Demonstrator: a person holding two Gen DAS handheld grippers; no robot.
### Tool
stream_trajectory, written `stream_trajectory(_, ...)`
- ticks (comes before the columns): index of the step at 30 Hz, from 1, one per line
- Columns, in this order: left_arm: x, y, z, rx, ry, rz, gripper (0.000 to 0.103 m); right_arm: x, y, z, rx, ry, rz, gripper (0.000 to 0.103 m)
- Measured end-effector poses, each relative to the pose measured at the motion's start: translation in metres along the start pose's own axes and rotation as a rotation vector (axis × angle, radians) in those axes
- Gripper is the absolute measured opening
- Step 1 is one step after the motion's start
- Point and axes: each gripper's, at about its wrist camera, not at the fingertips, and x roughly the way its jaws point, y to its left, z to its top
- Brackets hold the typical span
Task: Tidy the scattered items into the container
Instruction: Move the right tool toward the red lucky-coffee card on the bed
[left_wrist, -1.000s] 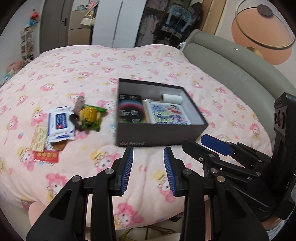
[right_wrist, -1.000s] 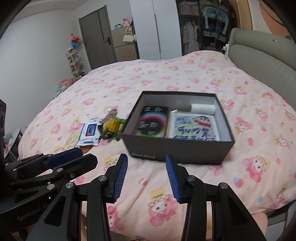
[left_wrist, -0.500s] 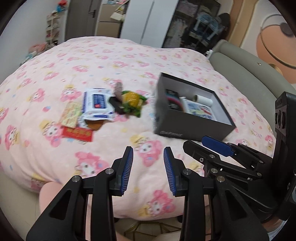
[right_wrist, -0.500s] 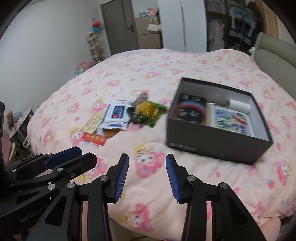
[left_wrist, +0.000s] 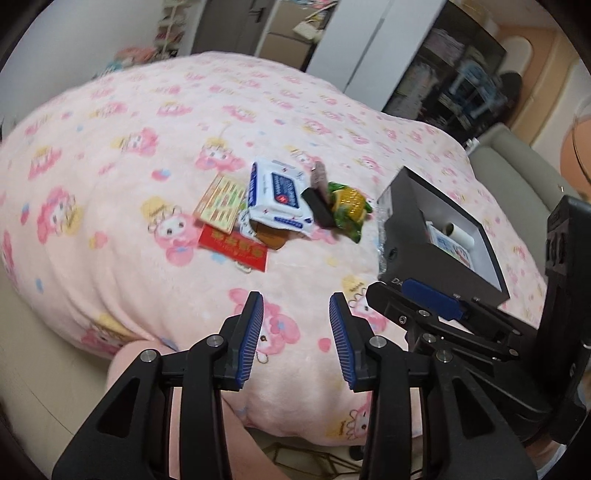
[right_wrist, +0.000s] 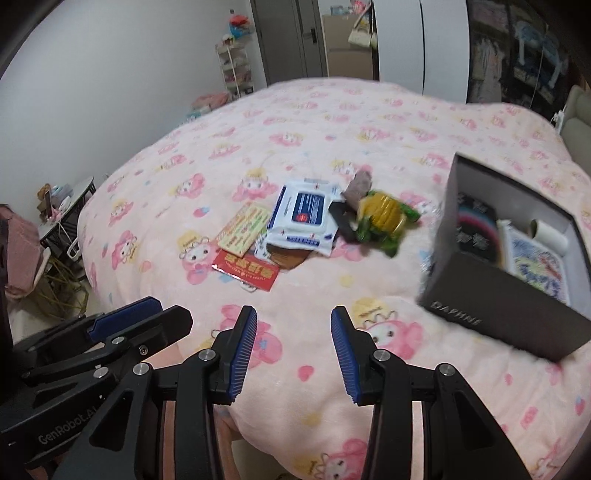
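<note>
A dark open box (left_wrist: 413, 254) (right_wrist: 491, 295) sits on the pink bed at the right, holding a black pack (right_wrist: 476, 229), a printed pack (right_wrist: 535, 266) and a white roll (right_wrist: 548, 230). Left of it lies a pile: white wipes pack (left_wrist: 277, 192) (right_wrist: 304, 216), yellow-green snack bag (left_wrist: 349, 205) (right_wrist: 382, 218), black bar (left_wrist: 317, 206), red packet (left_wrist: 232, 247) (right_wrist: 245, 271), striped card (left_wrist: 221, 203) (right_wrist: 243, 229). My left gripper (left_wrist: 295, 332) and right gripper (right_wrist: 291, 343) are open and empty, above the bed's near edge, short of the pile.
The pink patterned blanket (right_wrist: 332, 122) covers the whole bed. A grey headboard (left_wrist: 517, 173) rises at the right. A small table (right_wrist: 66, 206) with clutter stands left of the bed. Wardrobes and a door (right_wrist: 295, 37) lie beyond.
Both views have swung left: the box has shifted to the right of frame and the scattered pile now sits near the centre. Both grippers stay open.
</note>
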Motion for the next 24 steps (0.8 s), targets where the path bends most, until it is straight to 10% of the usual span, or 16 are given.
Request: stream_trajectory(24, 0.128, 0.104, 0.049, -0.264, 0.004, 0.097, 0.035, 0.138, 0.006, 0.027, 0.018, 0.171, 0.026, 0.039)
